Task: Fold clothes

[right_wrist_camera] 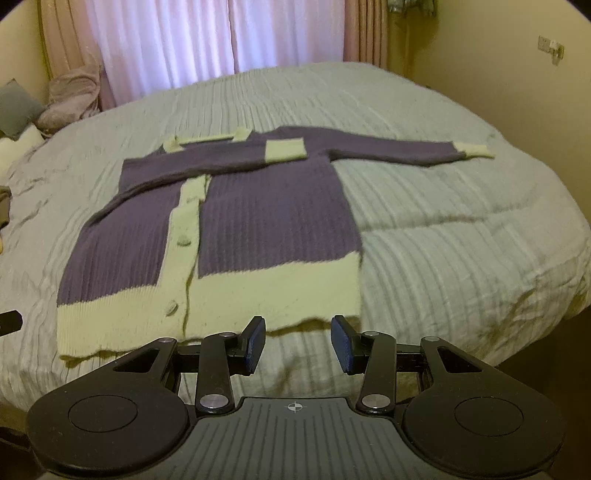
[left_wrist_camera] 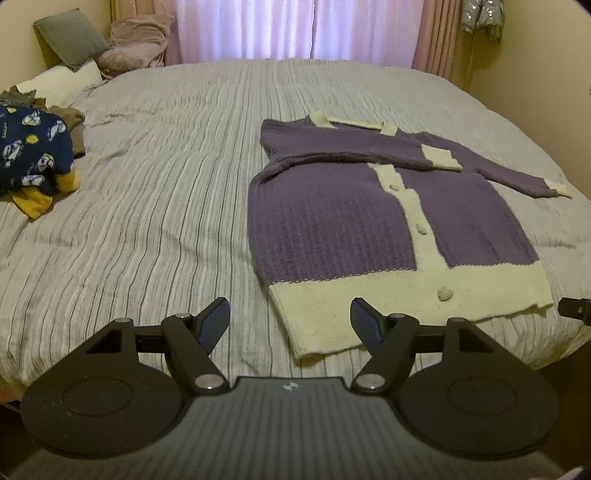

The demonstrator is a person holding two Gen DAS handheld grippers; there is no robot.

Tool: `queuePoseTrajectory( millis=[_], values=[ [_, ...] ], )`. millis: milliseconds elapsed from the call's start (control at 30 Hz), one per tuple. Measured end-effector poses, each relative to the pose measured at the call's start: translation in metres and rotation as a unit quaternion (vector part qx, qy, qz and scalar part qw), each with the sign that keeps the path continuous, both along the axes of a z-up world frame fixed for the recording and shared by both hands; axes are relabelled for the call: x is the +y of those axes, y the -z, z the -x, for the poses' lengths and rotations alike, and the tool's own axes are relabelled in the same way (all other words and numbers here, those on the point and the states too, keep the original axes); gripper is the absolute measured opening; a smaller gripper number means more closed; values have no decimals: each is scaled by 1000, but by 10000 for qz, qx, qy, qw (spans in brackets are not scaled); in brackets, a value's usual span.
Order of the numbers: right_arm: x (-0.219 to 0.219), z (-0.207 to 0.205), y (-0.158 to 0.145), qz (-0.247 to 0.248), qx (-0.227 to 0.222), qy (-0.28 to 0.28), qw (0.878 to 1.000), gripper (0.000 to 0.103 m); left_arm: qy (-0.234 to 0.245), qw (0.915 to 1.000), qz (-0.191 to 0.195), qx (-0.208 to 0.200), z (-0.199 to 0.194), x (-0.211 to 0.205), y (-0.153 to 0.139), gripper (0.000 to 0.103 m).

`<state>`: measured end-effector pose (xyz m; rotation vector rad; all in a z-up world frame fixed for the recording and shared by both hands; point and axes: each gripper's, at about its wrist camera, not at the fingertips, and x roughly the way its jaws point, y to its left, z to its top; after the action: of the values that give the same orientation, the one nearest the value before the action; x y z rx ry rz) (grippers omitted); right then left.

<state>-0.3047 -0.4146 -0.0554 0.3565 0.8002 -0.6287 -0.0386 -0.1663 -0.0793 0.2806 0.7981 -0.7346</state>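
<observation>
The left gripper [left_wrist_camera: 290,325] hangs above the near edge of the bed [left_wrist_camera: 147,221] with its jaws spread wide and nothing between them. Just ahead of it and slightly to its right lies the purple cardigan [left_wrist_camera: 332,221], spread flat with its cream hem [left_wrist_camera: 406,299] nearest the fingers; the right fingertip overlaps the hem's near edge in this view, though whether it touches the knit cannot be told. A cream button band [left_wrist_camera: 413,218] runs up the middle of the garment away from the gripper. One sleeve [left_wrist_camera: 351,155] is folded across the chest, its cream cuff resting on the far right of the body, while the other sleeve [left_wrist_camera: 524,181] stretches out to the right. Far off to the left of this gripper sits a pile of clothes [left_wrist_camera: 33,155], navy printed fabric over yellow and brown pieces. Pillows [left_wrist_camera: 70,40] and a crumpled pink blanket [left_wrist_camera: 136,40] lie at the far left corner, before the curtains [left_wrist_camera: 295,26].

The right gripper [right_wrist_camera: 297,341] also stands open and empty, held just short of the hem [right_wrist_camera: 258,295]. From here the cardigan [right_wrist_camera: 273,221] lies ahead and mostly to the left, and the outstretched sleeve [right_wrist_camera: 406,151] reaches ahead to the right across the striped cover [right_wrist_camera: 461,240].
</observation>
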Motion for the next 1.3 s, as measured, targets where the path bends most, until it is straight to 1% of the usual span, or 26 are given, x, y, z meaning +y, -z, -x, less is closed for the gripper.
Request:
queuePoseTrajectory(
  millis=[100,167,300,367,400,433,467,500,567,700,833,867,900,933,967,1033,1133,1233,1300],
  values=[
    [-3,-8,8,-129,16,93,9999,44,51,9998,121,125,-9,2,1,69],
    [-11,-11,11,-252,-59,171,9995,44,65,9996,214,195,-15,2,-1,69],
    [-38,-7,14,-627,-468,357,9963,44,151,9990,373,181,-23,-5,-7,69],
    [-57,-4,18,-913,-670,387,9928,44,178,9987,444,185,-27,-11,-8,69],
    [-68,-2,21,-1093,-763,404,9903,46,178,9985,477,193,-28,-15,-8,69],
    [-78,1,24,-1244,-857,445,9875,55,168,9984,501,208,-29,-21,-7,69],
    [-88,4,27,-1374,-952,505,9846,87,158,9982,525,223,-29,-27,-5,69],
    [-97,8,28,-1454,-1088,522,9820,100,145,9981,548,239,-30,-33,-4,69],
    [-116,18,29,-1593,-1415,525,9756,100,86,9979,577,291,-31,-47,0,69],
    [-169,35,32,-2140,-2044,906,9509,100,117,9974,608,372,-33,-78,6,69],
    [-226,41,34,-2327,-2323,996,9391,98,148,9968,639,454,-36,-109,12,69],
    [-240,42,35,-2355,-2400,1025,9362,84,156,9967,647,472,-37,-117,13,69],
    [-255,44,36,-2384,-2478,1053,9331,62,163,9965,658,480,-41,-123,13,69],
    [-271,46,39,-2462,-2584,1136,9272,57,172,9961,704,507,-46,-127,12,69],
    [-288,49,42,-2568,-2713,1287,9186,57,181,9956,750,533,-52,-132,11,69],
    [-322,53,47,-2633,-2902,1541,9070,57,199,9945,843,586,-63,-141,10,69],
    [-367,52,50,-2542,-3157,1749,8973,57,207,9927,978,676,-81,-155,9,69],
    [-408,44,58,-2560,-3481,1944,8806,57,135,9913,1044,789,-99,-163,12,69],
    [-429,40,64,-2529,-3624,2033,8737,57,82,9903,1081,865,-111,-168,15,69]
  ],
)
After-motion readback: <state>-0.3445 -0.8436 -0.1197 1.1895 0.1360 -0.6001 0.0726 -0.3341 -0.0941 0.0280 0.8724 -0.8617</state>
